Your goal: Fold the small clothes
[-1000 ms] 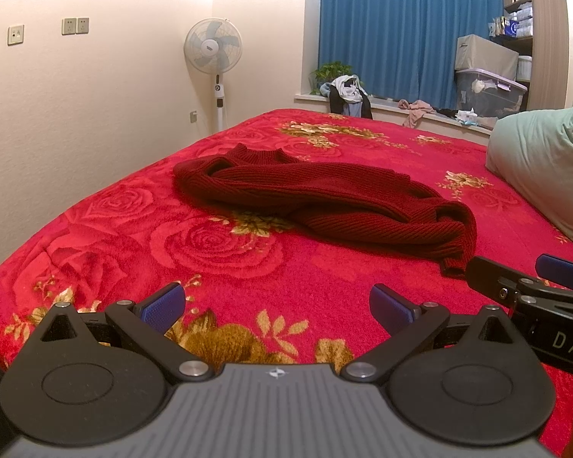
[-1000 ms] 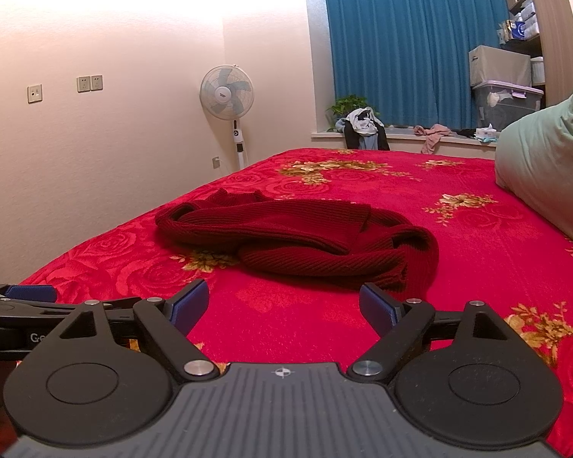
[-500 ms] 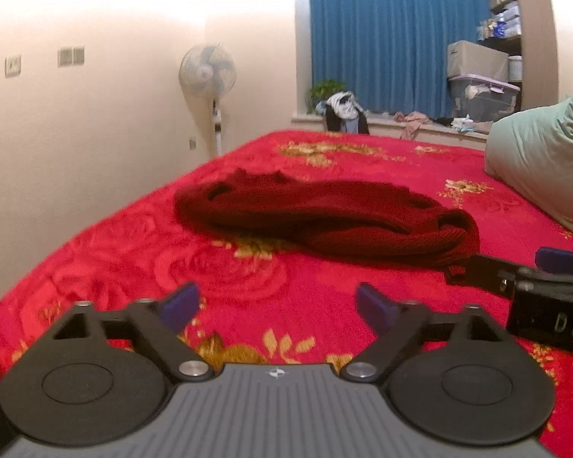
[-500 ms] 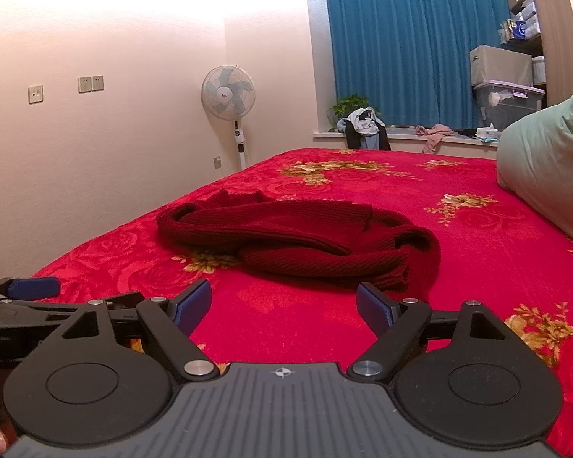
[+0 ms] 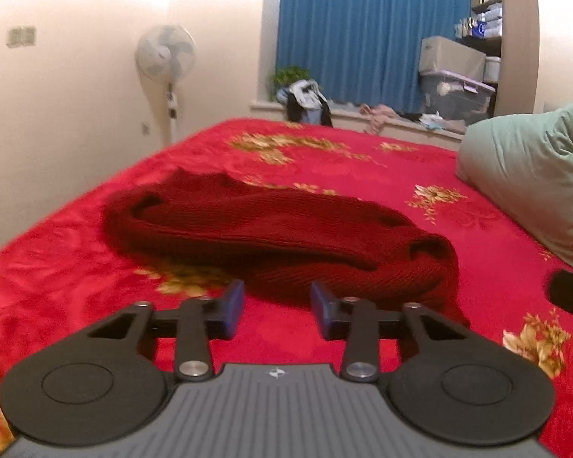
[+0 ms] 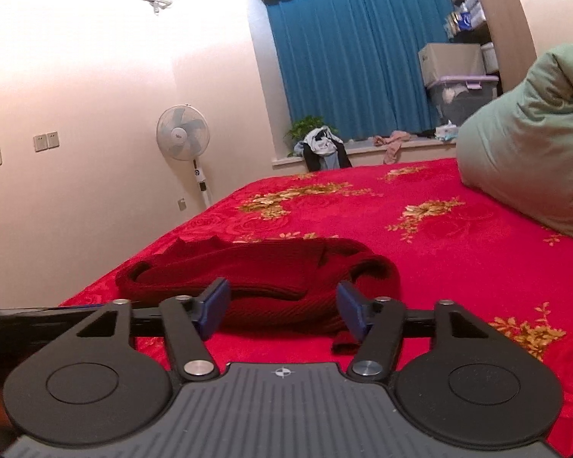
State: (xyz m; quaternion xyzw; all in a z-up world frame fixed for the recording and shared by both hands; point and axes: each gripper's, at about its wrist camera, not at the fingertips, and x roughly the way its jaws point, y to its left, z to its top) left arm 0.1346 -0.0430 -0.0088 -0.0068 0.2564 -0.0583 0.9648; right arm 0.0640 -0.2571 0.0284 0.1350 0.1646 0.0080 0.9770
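Observation:
A dark red knitted sweater lies crumpled on the red flowered bedspread; it also shows in the right wrist view. My left gripper is open and empty, low over the bedspread, just short of the sweater's near edge. My right gripper is open, low at the sweater's near edge, with the sweater's near fold showing between its blue pads. A loose cuff lies by its right finger. Whether the pads touch the knit I cannot tell.
A pale green pillow lies at the bed's right side. A standing fan is by the left wall. A window ledge with clothes, a plant and storage boxes lies beyond the bed. The right gripper's tip shows at the right edge.
Both grippers have dropped lower and moved forward to the sweater's near edge. Both sets of jaws have narrowed, the left more, but stay open.

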